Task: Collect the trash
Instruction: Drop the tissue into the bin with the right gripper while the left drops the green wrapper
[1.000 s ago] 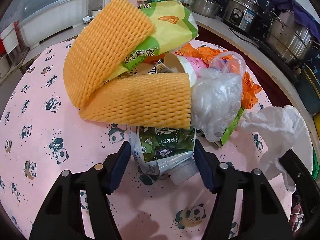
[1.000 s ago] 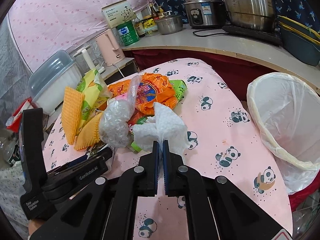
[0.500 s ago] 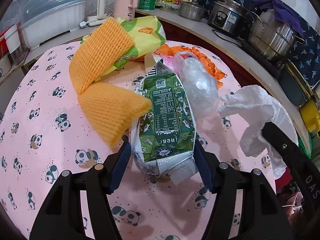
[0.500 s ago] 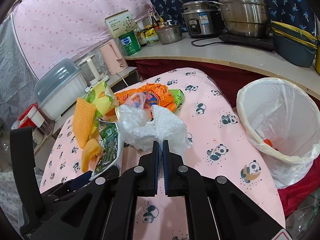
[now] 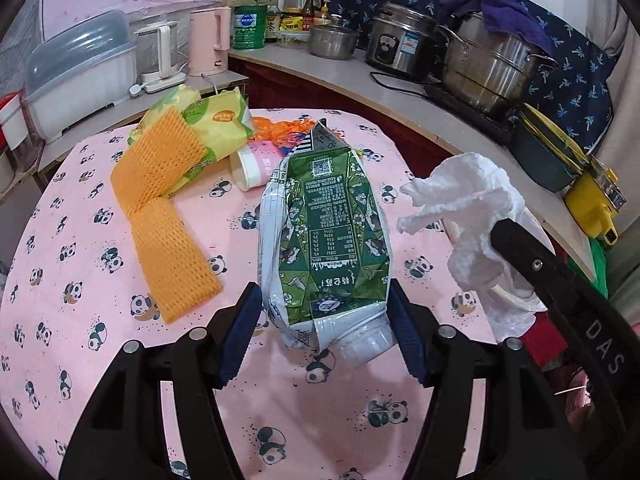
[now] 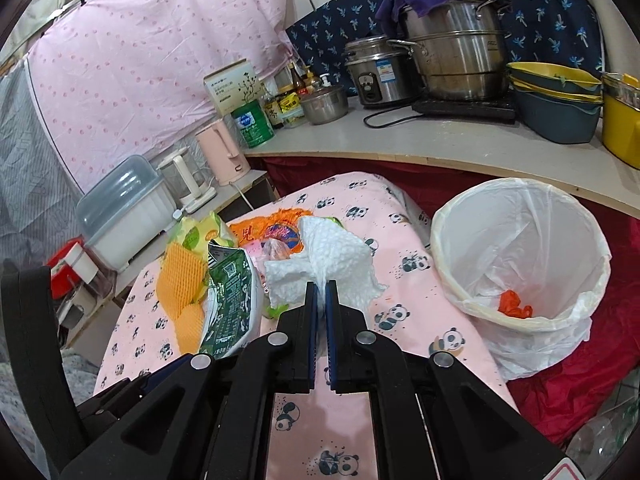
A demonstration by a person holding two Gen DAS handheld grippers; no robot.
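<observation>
Carton (image 5: 328,240) (crushed) in left tongs (image 5: 324,332); tissue (image 6: 320,268) in right tongs (image 6: 321,296).

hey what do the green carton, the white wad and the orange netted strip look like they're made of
Green carton: coated paperboard, glossy print, creased flat, with a white plastic-looking spout.
White wad: soft matte paper, likely paper towel; dimpled and crumpled.
Orange netted strip: probably foam mesh, like fruit wrap; matte, with open diamond cells.
</observation>
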